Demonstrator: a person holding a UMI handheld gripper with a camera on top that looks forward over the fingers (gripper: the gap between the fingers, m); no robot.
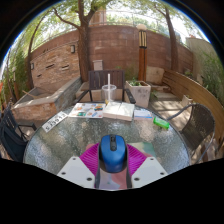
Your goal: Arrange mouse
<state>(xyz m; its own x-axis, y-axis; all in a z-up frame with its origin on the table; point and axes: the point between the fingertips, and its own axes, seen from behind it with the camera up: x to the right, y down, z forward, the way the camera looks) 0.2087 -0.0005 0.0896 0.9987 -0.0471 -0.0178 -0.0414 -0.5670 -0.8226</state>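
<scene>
A blue computer mouse [112,153] sits lengthwise between my two fingers, over the near part of a round glass table [60,140]. My gripper [112,160] is shut on the mouse, with the magenta pads [90,157] pressing its left and right sides. The mouse's rear end is hidden between the fingers. I cannot tell whether it rests on the glass or is held just above it.
Beyond the mouse, on the table's far side, lie a stack of books and magazines [105,110] and a green object [162,123]. A white cup with a straw [109,93] and a white planter [139,94] stand behind. Metal chairs [14,135] flank the table.
</scene>
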